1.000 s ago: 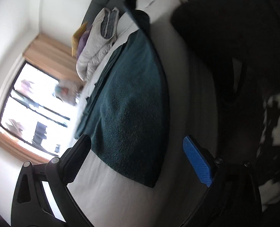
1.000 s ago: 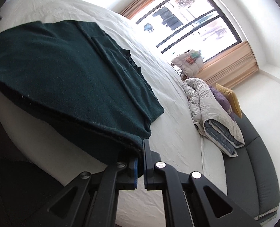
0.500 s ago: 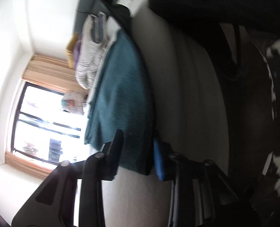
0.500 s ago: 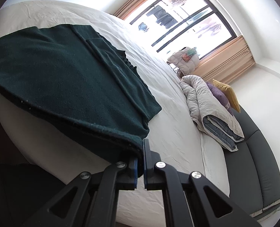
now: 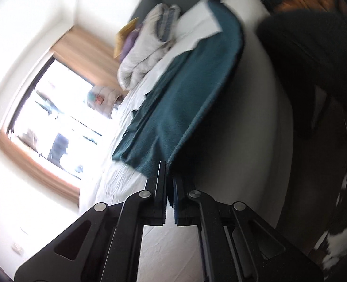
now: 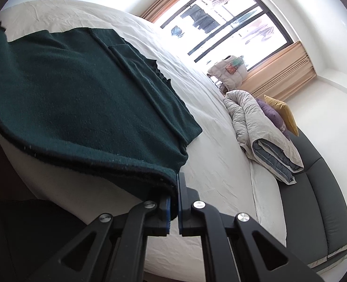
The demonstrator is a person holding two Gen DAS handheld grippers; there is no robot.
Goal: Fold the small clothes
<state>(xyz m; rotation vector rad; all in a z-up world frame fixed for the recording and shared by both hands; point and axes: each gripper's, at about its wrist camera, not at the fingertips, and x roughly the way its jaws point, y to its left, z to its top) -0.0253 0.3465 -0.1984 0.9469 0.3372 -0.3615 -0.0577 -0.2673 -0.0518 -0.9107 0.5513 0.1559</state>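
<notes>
A dark green fleece garment (image 6: 79, 108) lies spread on the white bed (image 6: 215, 164), its near edge hanging over the bed's side. My right gripper (image 6: 173, 183) is shut on one near corner of it. In the left wrist view the same garment (image 5: 185, 98) stretches away from me, and my left gripper (image 5: 170, 171) is shut on its other near corner at the bed's edge. The far end of the garment shows folded layers.
A folded grey duvet (image 6: 258, 131) with purple and yellow cushions lies at the head of the bed, against a dark headboard (image 6: 321, 188). A bright window (image 6: 232, 21) with tan curtains is beyond. A dark shape (image 5: 314, 58) stands beside the bed.
My left gripper went from wide open, closed in around the garment's corner, and is now shut on it. My right gripper stayed shut on its corner and barely moved.
</notes>
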